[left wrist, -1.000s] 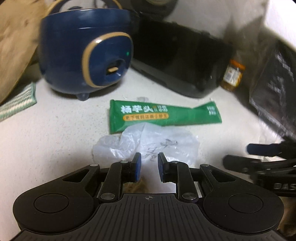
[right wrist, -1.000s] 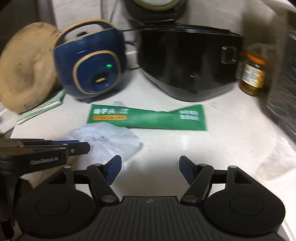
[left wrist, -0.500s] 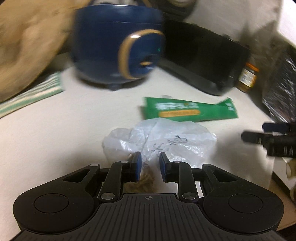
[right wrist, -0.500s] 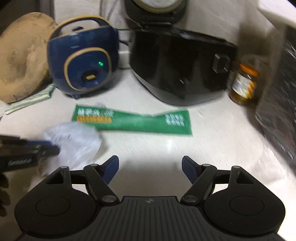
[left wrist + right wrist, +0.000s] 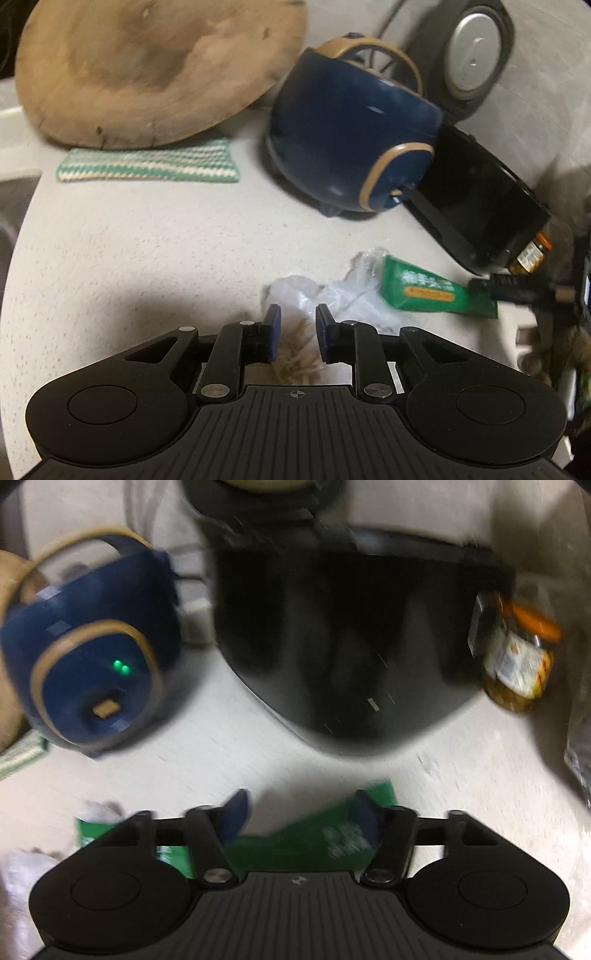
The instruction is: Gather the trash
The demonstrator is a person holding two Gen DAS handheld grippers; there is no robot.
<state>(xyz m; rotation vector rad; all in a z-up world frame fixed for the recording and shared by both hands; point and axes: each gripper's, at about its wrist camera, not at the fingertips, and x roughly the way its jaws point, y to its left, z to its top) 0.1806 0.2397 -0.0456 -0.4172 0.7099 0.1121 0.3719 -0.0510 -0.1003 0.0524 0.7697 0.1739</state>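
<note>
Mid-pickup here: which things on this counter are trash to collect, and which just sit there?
Trash to collect:
green wrapper
crumpled clear plastic

Just sitting there:
blue cooker
black appliance
jar
wooden board
striped cloth

Left gripper (image 5: 297,328) and right gripper (image 5: 301,814): matte black bodies with ribbed centre plates bearing a small crosshair mark, round discs at 8 and 4 o'clock, silver pivot screws, black linkage arms, and dark blue finger pads (image 5: 273,332).
</note>
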